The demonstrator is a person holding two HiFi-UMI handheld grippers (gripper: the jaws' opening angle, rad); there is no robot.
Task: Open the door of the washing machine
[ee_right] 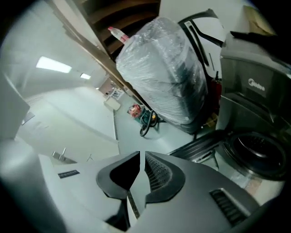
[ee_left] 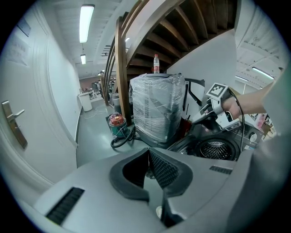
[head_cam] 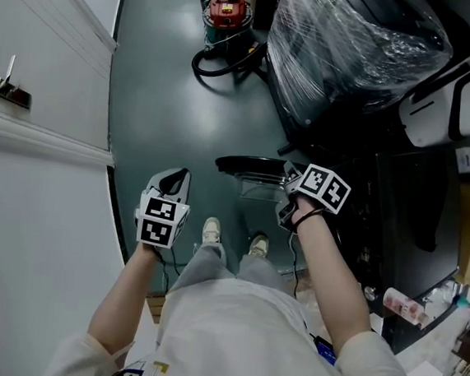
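Two grey plastic grippers hang over a glossy grey-green floor (head_cam: 161,93). The left gripper (head_cam: 173,182) has its ribbed black pads pressed together at the tips, with nothing between them. The right gripper (head_cam: 290,178) is narrow, only a thin slit between its pads, and that slit is empty. Just beyond the right gripper, the round washing machine door (head_cam: 249,166) stands swung open, a black ring around a clear bowl-shaped pane. The dark, boxy washing machine (ee_right: 254,91) sits on the right, and its perforated metal drum (ee_left: 217,149) is exposed. A bulky bundle (head_cam: 349,37) wrapped in crinkled clear film stands farther back.
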